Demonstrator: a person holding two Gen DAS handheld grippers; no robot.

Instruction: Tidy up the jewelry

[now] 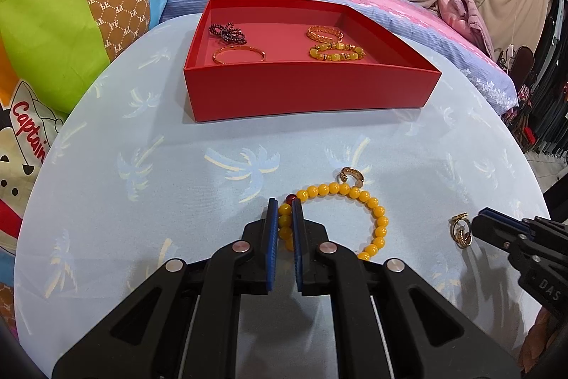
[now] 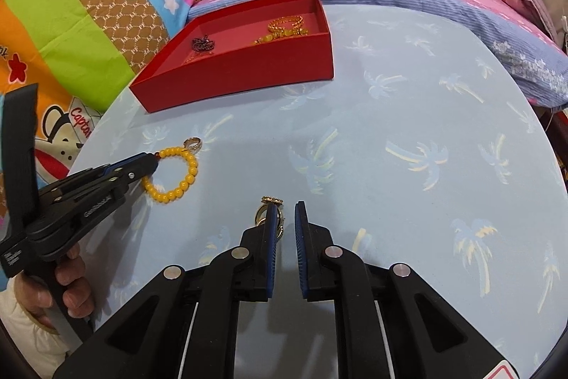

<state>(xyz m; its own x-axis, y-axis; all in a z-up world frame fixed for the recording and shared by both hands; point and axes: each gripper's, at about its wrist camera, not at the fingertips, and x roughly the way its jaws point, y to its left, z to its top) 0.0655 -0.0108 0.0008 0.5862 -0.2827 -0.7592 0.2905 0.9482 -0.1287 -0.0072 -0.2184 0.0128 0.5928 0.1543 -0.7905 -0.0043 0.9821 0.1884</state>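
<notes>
Already some jewelry lies in the red box (image 1: 312,91): a dark beaded piece (image 1: 227,32), a thin gold bangle (image 1: 238,54), a gold chain bracelet (image 1: 325,33) and a yellow stone bracelet (image 1: 337,52). From the left wrist, the left gripper (image 1: 285,212) is squeezed onto the yellow bead bracelet (image 1: 355,192), which lies on the blue table cover (image 1: 142,201). A gold ring (image 1: 349,175) touches the beads, so it may get dragged along. Another gold ring piece (image 1: 460,229) sits by the right gripper's tip.

From the right wrist, the right gripper (image 2: 285,214) is nearly closed and holds nothing. That ring piece (image 2: 271,212) sits against the outside of its left finger, not between them. So three things are left, I think. Nothing blocks the way to the box, and pillows (image 2: 88,6) sit behind it.
</notes>
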